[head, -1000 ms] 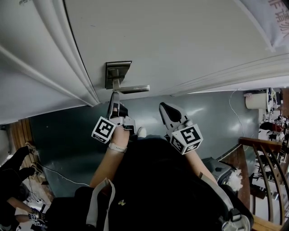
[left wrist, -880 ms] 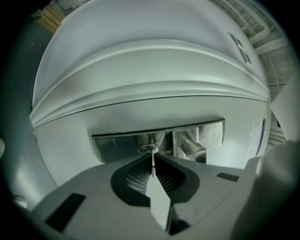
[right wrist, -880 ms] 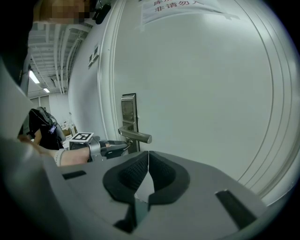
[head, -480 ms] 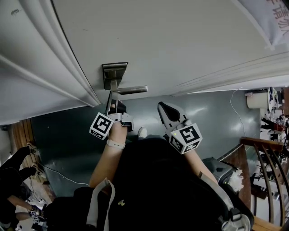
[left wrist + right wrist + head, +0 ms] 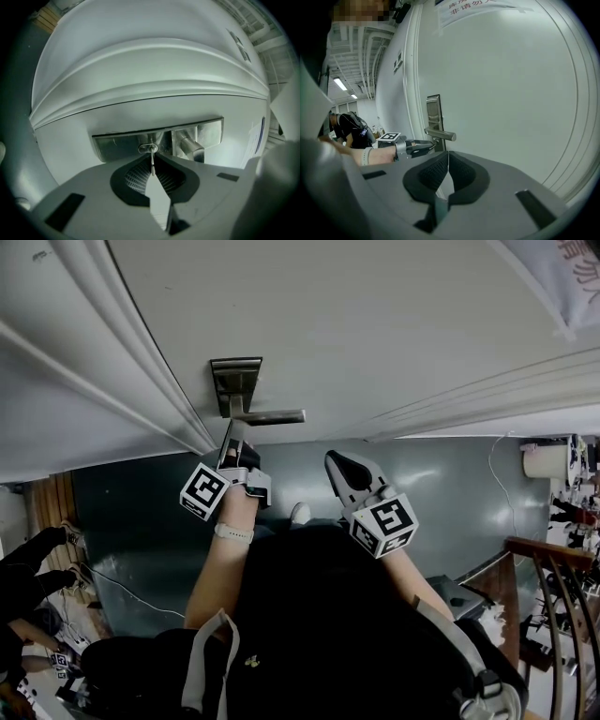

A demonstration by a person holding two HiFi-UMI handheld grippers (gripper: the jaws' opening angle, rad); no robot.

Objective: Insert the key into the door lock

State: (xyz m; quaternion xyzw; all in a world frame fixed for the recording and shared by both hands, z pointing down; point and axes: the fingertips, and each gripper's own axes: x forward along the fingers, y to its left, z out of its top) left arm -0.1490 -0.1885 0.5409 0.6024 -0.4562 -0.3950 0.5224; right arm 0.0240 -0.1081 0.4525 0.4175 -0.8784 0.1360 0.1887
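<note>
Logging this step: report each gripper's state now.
Left gripper: shut on the key, whose tip is at the lock.
Right gripper: shut, holding nothing.

Grey-green floor (image 5: 450, 484), wood railing (image 5: 534, 547) at rt.

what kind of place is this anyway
Probably an indoor corridor in an office or institutional building: a white door with a metal lever handle, a printed notice posted on it, and ceiling strip lights.
</note>
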